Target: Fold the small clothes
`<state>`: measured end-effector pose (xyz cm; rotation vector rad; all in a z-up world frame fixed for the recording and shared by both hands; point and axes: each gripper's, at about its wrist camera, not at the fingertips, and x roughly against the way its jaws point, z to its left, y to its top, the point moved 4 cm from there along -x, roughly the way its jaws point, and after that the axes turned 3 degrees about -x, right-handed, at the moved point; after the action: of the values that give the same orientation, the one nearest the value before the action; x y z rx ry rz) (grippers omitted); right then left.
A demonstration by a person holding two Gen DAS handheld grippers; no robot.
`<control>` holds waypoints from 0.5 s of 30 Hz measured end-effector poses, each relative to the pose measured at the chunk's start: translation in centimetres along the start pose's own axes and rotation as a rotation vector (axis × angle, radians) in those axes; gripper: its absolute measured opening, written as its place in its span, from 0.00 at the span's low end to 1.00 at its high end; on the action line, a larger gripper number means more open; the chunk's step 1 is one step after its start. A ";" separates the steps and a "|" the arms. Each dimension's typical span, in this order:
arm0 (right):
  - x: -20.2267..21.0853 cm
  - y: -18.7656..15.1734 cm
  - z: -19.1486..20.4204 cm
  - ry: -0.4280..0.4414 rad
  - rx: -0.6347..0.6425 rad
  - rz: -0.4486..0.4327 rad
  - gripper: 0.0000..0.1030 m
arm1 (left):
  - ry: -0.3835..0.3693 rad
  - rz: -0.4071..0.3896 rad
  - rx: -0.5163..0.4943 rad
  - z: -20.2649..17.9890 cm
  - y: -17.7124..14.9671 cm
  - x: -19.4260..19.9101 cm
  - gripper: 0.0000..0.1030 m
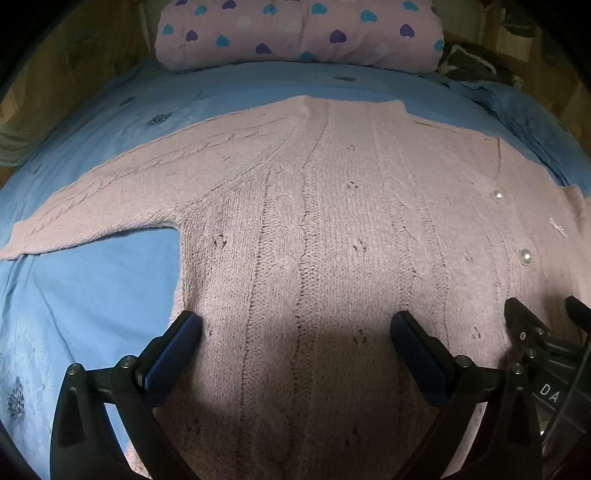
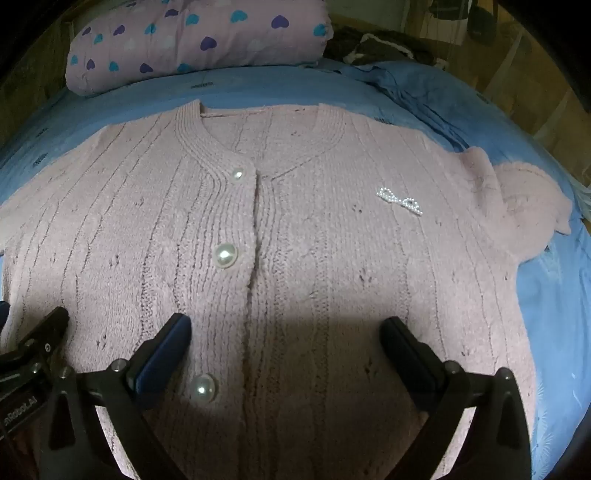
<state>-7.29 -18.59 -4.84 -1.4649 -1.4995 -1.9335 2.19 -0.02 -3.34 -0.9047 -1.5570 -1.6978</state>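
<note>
A pink cable-knit cardigan (image 1: 332,221) lies flat, front up, on a blue bedsheet (image 1: 103,288). Its buttoned front carries large pearl buttons (image 2: 225,254) and a small beaded bow (image 2: 400,201) on the chest. In the left wrist view one sleeve (image 1: 122,192) stretches out flat to the left. In the right wrist view the other sleeve (image 2: 517,210) lies bunched and folded at the right. My left gripper (image 1: 295,339) hovers open over the cardigan's left body half, nothing between its fingers. Over the button placket and right half my right gripper (image 2: 286,339) also stands open and holds nothing.
A pink pillow with blue and purple hearts (image 1: 299,33) lies at the head of the bed. Dark clothing (image 2: 376,48) sits beside it at the back right. Crumpled blue sheet (image 2: 424,96) borders the cardigan's right shoulder. Wooden floor (image 2: 546,110) shows beyond the bed.
</note>
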 end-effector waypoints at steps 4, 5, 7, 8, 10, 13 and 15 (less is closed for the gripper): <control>0.0 0.0 0.0 0.001 -0.001 0.000 1.00 | -0.004 -0.001 0.002 -0.1 0.0 0.0 0.86; 0.0 0.0 0.0 0.001 -0.001 0.000 1.00 | -0.004 -0.001 0.001 -0.2 0.0 0.0 0.86; 0.0 0.0 0.0 0.001 -0.001 0.000 1.00 | -0.004 -0.002 0.001 -0.4 0.0 0.0 0.86; 0.0 0.0 0.0 0.001 -0.001 0.000 1.00 | -0.005 -0.002 0.001 -0.5 0.0 0.0 0.86; 0.0 0.0 0.0 0.000 0.000 0.000 1.00 | -0.007 -0.002 0.006 0.1 -0.1 0.0 0.86; 0.0 0.0 0.0 0.000 0.000 0.000 1.00 | -0.007 -0.002 0.006 0.2 -0.1 0.0 0.86; 0.0 0.0 0.0 0.000 0.000 0.000 1.00 | -0.009 -0.002 0.006 0.2 -0.1 0.0 0.86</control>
<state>-7.27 -18.56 -4.87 -1.4652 -1.5001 -1.9330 2.12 0.17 -3.40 -0.9084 -1.5687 -1.6919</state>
